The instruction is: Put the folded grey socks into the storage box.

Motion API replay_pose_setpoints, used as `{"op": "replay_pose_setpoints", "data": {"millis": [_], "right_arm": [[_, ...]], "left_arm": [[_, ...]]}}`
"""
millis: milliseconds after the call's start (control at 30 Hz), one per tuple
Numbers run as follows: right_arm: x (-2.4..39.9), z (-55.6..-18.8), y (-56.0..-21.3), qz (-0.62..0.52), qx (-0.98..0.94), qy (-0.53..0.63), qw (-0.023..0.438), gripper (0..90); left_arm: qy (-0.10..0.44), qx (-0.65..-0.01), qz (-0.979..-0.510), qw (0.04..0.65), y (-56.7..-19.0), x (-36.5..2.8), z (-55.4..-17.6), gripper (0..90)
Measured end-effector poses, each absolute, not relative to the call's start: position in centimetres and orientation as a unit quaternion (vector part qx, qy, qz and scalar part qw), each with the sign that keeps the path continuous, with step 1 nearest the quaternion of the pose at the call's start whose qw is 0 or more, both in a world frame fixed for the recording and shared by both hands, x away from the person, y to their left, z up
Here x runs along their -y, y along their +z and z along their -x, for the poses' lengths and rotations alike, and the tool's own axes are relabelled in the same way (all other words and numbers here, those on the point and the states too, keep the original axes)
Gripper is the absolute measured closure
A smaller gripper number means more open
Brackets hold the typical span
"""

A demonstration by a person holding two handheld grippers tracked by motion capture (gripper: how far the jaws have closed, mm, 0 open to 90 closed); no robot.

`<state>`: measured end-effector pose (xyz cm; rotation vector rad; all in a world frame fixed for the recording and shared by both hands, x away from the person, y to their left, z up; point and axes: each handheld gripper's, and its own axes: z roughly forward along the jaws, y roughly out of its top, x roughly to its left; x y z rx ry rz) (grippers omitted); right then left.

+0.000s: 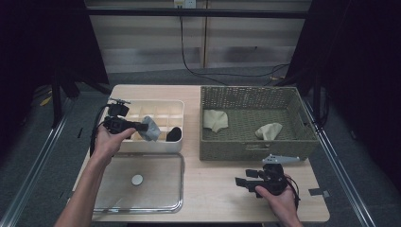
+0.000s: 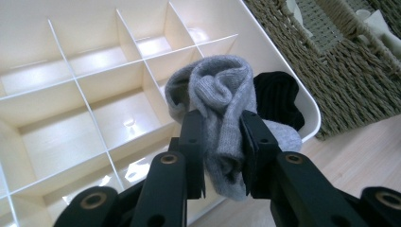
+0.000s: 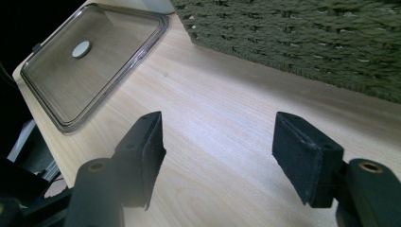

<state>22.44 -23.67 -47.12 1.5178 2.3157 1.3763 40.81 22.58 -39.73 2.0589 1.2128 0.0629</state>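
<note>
The left gripper (image 2: 222,156) is being kept closed on a grey sock (image 2: 222,94); its fingers (image 2: 191,142) are being pressed against the two sides of the rolled fabric, so they are standing only as far apart as the sock is thick. The sock is being held above the white divided box (image 1: 163,144), over the compartments at its near right part. Just behind it, a black sock (image 2: 279,97) is lying in the corner compartment of the box, at the side of the basket.

In the high view, the left gripper (image 1: 142,126) is being carried by the left hand (image 1: 109,139) with the forearm stretched forward from the bottom edge, and the fingers are being pointed to the right, across the box.

The right gripper (image 3: 227,151) is being held wide open, and nothing is being gripped between its fingers (image 3: 146,146); only the bare wood of the counter (image 3: 217,123) is being seen between them. In the high view, the right gripper (image 1: 243,181) is being held low over the counter by the right hand (image 1: 279,194), in front of the woven basket (image 1: 255,149), with its fingers pointing to the left.

Two light socks (image 1: 215,119) are lying in the basket, well apart. A clear lid (image 1: 142,189) is lying flat on the counter just before the box. Between the lid and the right gripper, a strip of open counter is being left free. The box and the basket are being kept near each other, with a narrow gap.
</note>
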Motion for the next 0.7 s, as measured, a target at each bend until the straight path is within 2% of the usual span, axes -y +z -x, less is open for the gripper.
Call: {"op": "replay_pose_setpoints", "data": {"millis": [500, 700], "right_arm": [[23.7, -22.4, -47.2, -0.492, -0.749, 0.443, 0.024, 34.8], [23.5, -22.4, -47.2, -0.490, -0.750, 0.443, 0.025, 34.8]], "left_arm": [[0.035, -0.462, -0.817, 0.343, -39.9, -22.7, -40.8, 73.3], [0.025, -0.457, -0.823, 0.335, -40.6, -21.6, -41.0, 73.2]]}}
